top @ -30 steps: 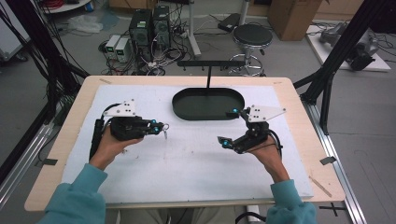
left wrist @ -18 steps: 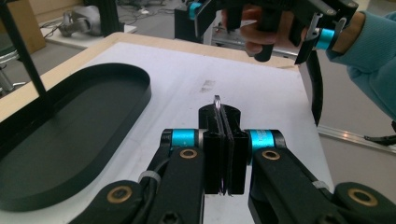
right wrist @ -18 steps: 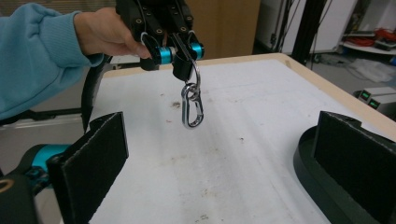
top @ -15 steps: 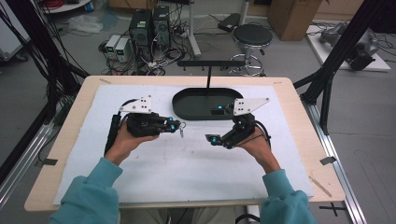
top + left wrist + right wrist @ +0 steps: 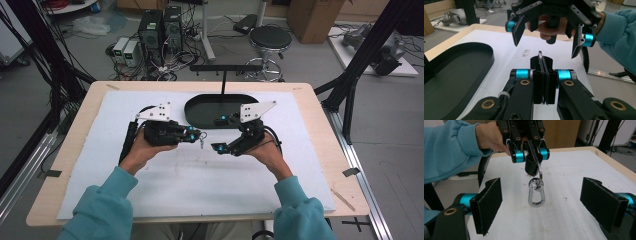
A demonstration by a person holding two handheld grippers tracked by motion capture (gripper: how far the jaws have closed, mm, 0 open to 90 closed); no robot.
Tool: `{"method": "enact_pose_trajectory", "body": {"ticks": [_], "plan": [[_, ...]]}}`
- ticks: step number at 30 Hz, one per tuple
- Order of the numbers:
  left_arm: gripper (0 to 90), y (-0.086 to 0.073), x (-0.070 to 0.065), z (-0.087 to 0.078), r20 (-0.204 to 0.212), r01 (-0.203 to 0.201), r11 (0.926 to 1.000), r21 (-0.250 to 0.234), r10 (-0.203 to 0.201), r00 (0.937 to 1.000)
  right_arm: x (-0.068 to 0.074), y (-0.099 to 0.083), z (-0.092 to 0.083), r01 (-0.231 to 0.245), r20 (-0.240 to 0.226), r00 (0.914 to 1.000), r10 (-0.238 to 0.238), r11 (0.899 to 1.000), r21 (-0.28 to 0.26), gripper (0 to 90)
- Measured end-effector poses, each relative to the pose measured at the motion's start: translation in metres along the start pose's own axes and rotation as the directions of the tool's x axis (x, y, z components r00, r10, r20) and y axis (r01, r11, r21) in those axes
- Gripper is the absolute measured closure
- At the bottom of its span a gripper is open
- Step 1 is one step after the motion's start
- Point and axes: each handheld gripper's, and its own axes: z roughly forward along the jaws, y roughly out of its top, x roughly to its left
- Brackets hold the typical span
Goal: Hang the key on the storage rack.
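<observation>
The left gripper was clamped shut on a split key ring, so the silver carabiner clip hung free below its jaws, clear of the white mat. That dangling hold appeared meant to offer the clip to the right gripper, which faced it with jaws spread wide and empty, the clip hanging between and just ahead of them. The black oval tray lay just behind both.

Grey floor beyond the table. Computer towers amid tangled cables, round stool, cardboard box, black frame struts at right.
</observation>
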Motion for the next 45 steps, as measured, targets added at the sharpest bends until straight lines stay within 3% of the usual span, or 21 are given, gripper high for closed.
{"method": "enact_pose_trajectory", "body": {"ticks": [3, 19, 36, 40, 45], "plan": [[88.1, 0.0002, -0.0004, 0.0004, 0.007, -0.004, 1.0, 0.0, 0.004, 1.0, -0.0017, 0.0011, 0.0015, 0.014, -0.035, 0.9993, -0.014, 1.0, 0.001, 31.6], [88.1, 0.0008, -0.0028, 0.0025, 0.013, -0.018, 0.9998, -0.004, 0.018, 0.9998, -0.0043, 0.0023, 0.0053, 0.031, -0.082, 0.9962, -0.031, 1.0, -0.003, 63.6], [88.1, 0.0008, -0.0034, 0.0023, 0.019, -0.03, 0.9995, 0.007, 0.03, 0.9994, -0.0035, 0.0032, 0.0093, 0.044, -0.091, 0.9949, -0.044, 0.999, 0.005, 79.6], [88.1, 0.0008, -0.0042, 0.0033, 0.026, -0.028, 0.9996, 0.001, 0.028, 0.9993, -0.0036, 0.0033, 0.0078, 0.04, -0.091, 0.9951, -0.038, 0.999, 0.015, 85.9], [88.0, 0.0009, -0.0047, 0.0035, 0.031, -0.042, 0.9991, 0.007, 0.042, 0.9986, -0.005, 0.0028, 0.0078, 0.022, -0.103, 0.9944, -0.021, 1.0, 0.011, 87.5]]}}
